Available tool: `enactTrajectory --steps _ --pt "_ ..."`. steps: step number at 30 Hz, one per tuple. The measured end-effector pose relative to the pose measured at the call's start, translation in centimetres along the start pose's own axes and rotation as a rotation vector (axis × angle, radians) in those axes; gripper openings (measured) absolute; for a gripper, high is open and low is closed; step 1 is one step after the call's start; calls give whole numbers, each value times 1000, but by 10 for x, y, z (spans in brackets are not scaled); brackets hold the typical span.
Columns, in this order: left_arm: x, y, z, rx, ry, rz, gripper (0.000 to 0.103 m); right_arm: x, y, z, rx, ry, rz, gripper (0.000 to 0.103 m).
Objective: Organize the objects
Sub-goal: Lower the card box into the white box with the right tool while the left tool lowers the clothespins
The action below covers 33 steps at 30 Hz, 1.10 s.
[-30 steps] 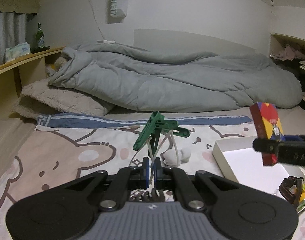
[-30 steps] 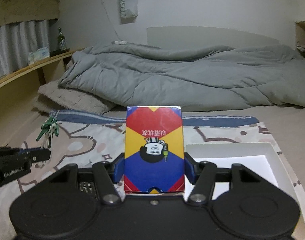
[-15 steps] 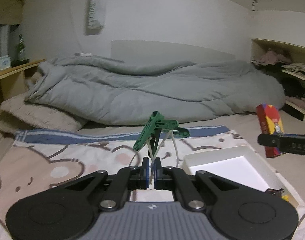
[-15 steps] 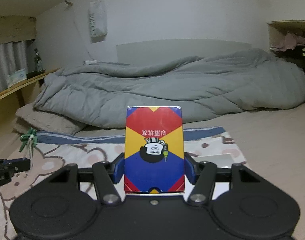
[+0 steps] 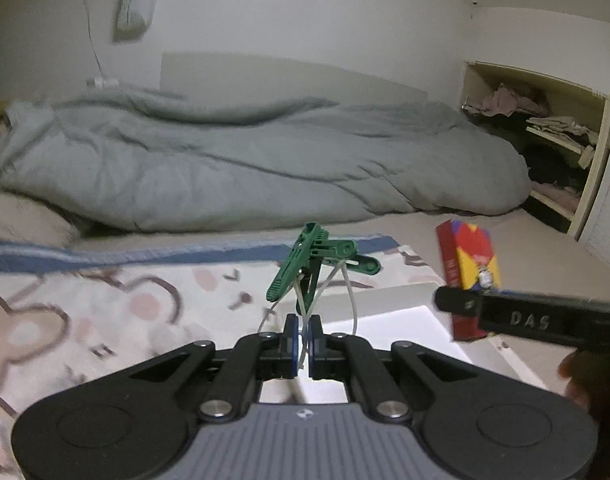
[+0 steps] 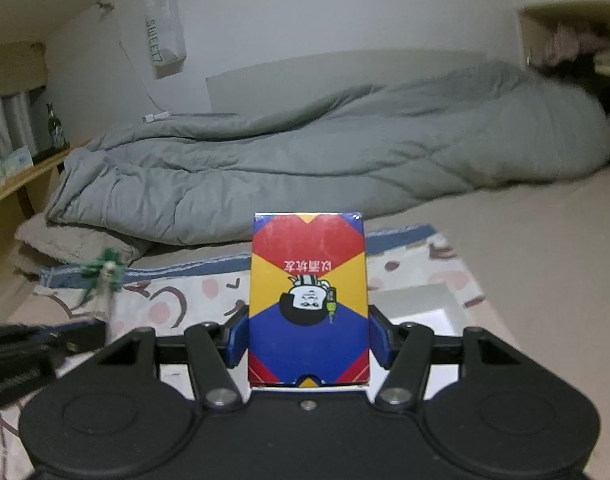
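My left gripper (image 5: pixel 303 344) is shut on the pale cords of a bunch of green clothes pegs (image 5: pixel 313 258), held up above the near edge of a white box (image 5: pixel 389 316). The pegs also show blurred at the left of the right wrist view (image 6: pixel 105 272). My right gripper (image 6: pixel 309 336) is shut on a red, yellow and blue card box (image 6: pixel 309 300), held upright above the bed. The card box shows in the left wrist view (image 5: pixel 469 276) over the white box's right side. The white box shows partly behind the card box in the right wrist view (image 6: pixel 421 308).
A cartoon-print sheet (image 5: pixel 105 304) covers the mattress. A rumpled grey duvet (image 5: pixel 245 164) lies across the back. A pillow (image 6: pixel 69 244) sits at the left. Open shelves with clothes (image 5: pixel 545 128) stand at the right. A wooden ledge with a bottle (image 6: pixel 55 128) runs along the left wall.
Both grippers have swung to the right with their loads. The white box now lies under the pegs, and the card box is nearer the left gripper.
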<state>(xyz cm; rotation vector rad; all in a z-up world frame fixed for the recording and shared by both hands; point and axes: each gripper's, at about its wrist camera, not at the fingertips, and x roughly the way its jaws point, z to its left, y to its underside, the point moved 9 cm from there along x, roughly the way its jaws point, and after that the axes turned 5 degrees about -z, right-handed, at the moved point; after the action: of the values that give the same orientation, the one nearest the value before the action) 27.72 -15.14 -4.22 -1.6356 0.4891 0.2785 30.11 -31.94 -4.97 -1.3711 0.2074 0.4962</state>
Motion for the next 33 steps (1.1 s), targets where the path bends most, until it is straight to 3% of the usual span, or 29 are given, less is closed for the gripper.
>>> enactTrajectory --steps 6,15,21,25,30,33 --pt "34 17 -13 -41 33 60 3 33 27 -17 84 12 102 60" --pt "76 39 -35 -118 85 151 3 71 78 -32 42 56 274 60" --pt "96 76 -40 -145 40 317 3 77 100 -56 58 139 385 60" --pt "101 99 -37 -132 -19 420 3 76 111 -61 35 148 428 60" --pt "101 108 -29 -126 -62 441 6 72 110 -53 39 104 433 60" --pt "98 110 -25 -129 -64 466 13 72 114 -44 22 63 470 60"
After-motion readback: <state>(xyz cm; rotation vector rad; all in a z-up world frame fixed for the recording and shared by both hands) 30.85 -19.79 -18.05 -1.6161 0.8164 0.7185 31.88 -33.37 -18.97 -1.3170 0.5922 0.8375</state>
